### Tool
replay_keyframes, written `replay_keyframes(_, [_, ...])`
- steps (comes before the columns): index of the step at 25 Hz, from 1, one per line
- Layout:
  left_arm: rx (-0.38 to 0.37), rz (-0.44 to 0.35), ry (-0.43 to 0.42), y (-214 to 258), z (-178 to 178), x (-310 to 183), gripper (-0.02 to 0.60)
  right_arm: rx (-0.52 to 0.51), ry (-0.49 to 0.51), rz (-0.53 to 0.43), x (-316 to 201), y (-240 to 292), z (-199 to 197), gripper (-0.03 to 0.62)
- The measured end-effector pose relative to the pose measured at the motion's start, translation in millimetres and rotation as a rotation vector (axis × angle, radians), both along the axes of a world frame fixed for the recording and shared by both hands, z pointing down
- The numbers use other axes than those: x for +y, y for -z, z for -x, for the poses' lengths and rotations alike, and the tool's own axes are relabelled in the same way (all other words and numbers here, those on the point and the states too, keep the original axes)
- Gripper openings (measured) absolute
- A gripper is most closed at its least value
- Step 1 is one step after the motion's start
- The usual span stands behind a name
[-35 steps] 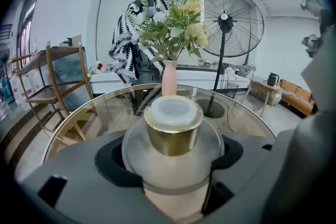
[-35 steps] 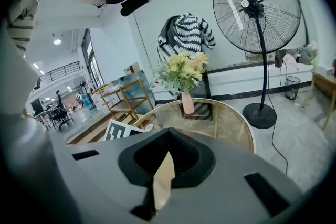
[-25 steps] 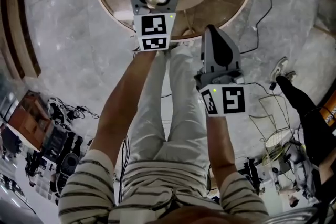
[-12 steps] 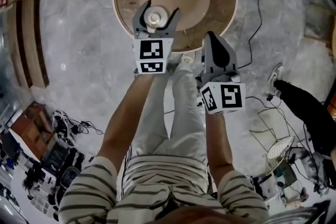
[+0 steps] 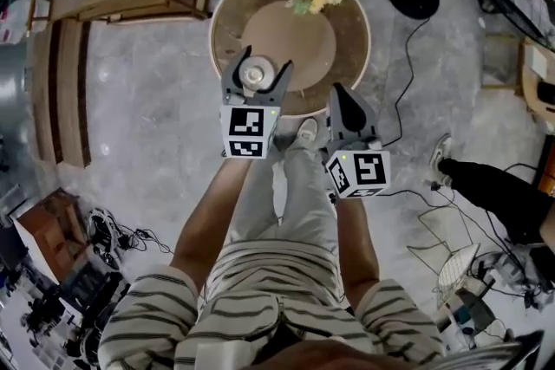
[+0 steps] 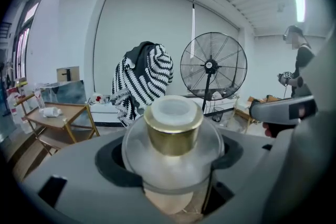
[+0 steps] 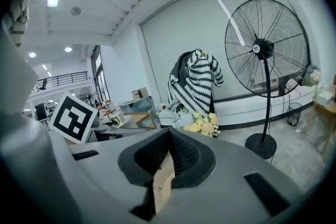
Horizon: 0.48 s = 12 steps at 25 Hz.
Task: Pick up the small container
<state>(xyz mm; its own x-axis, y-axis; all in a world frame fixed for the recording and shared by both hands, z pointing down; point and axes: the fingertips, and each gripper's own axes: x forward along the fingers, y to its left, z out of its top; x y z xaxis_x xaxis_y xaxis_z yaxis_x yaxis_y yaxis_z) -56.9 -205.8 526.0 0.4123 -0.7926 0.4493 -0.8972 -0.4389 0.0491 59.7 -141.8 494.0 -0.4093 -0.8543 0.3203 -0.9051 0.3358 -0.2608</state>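
small container: clear round glass body, gold neck band, frosted white cap; stands upright between the left fingers | left gripper: clamped on the glass body from both sides, cap rising over the fingers | right gripper: fingers pressed together, nothing between, just right of the left one

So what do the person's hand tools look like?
The left hand-held gripper and right hand-held gripper are grey plastic, each with two curved jaws, dark pads and a white cube of black square markers. The person wears a striped short-sleeved shirt.
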Motion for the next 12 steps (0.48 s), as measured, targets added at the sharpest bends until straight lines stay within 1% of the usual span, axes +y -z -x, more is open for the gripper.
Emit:
replay_keyframes(7, [0.007, -0.026, -0.013, 72, -3, 21, 0.333, -0.004, 0.004, -0.053, 12, 69, 0, 0.009])
replay_keyframes(12, [-0.003, -0.049, -0.023, 118, 2, 35, 0.331, -0.002, 0.017, -0.096, 16, 116, 8, 0.009])
